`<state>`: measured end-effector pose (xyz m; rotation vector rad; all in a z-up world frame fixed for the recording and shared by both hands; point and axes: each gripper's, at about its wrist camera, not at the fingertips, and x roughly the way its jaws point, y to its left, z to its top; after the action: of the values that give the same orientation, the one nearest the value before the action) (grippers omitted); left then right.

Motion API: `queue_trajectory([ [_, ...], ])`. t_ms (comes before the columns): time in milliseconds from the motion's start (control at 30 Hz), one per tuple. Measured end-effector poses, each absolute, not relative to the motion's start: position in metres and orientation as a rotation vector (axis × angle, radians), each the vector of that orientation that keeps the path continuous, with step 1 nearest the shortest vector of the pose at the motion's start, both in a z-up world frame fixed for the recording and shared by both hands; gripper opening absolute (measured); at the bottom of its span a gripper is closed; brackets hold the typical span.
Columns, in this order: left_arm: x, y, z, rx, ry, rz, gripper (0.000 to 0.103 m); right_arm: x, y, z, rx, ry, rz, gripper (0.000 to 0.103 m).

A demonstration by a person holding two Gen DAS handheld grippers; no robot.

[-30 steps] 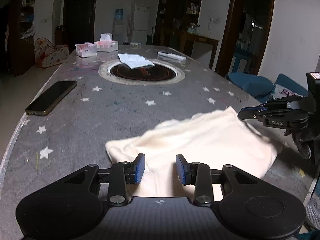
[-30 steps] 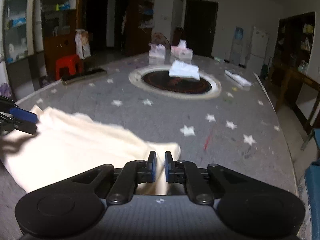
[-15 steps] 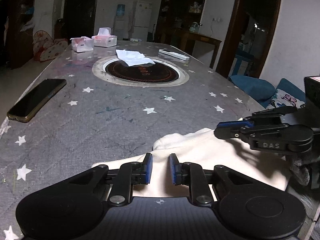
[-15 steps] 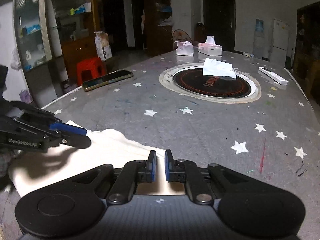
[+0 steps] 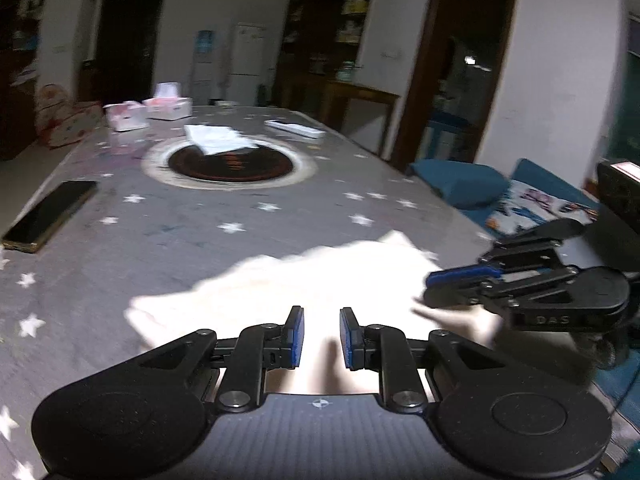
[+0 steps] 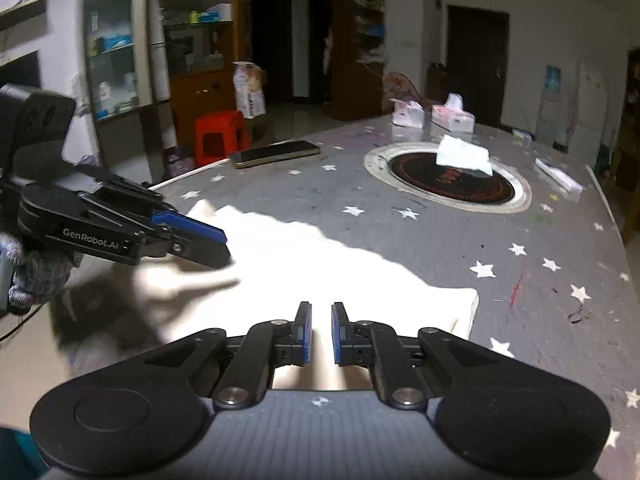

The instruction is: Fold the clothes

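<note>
One cream garment (image 5: 304, 288) (rumpled, part-folded) w/ both tongs parted above.

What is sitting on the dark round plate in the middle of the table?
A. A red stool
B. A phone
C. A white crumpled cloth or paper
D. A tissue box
C. A white crumpled cloth or paper lies on the round dark plate; the phone lies off to the side on the table, and the tissue boxes stand at the far end.
</note>
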<state>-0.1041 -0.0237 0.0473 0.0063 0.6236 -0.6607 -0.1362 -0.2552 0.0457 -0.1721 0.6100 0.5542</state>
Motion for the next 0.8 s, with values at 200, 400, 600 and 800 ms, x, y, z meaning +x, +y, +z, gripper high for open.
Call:
queue_trajectory([
  [200, -0.127, -0.043, 0.032, 0.018, 0.646, -0.725, 0.021, -0.167, -0.256, 0.029, -0.206, 0.634, 0.568, 0.009],
  [400, -0.128, -0.041, 0.028, 0.012, 0.652, -0.713, 0.021, -0.168, -0.260, 0.029, -0.182, 0.624, 0.558, 0.010],
  [600, -0.116, -0.018, 0.030, -0.038, 0.638, -0.599, 0.021, -0.150, -0.271, 0.030, -0.148, 0.629, 0.502, 0.010],
  [800, -0.099, 0.015, 0.028, -0.121, 0.655, -0.500, 0.021, -0.143, -0.278, 0.022, -0.121, 0.672, 0.492, 0.010],
])
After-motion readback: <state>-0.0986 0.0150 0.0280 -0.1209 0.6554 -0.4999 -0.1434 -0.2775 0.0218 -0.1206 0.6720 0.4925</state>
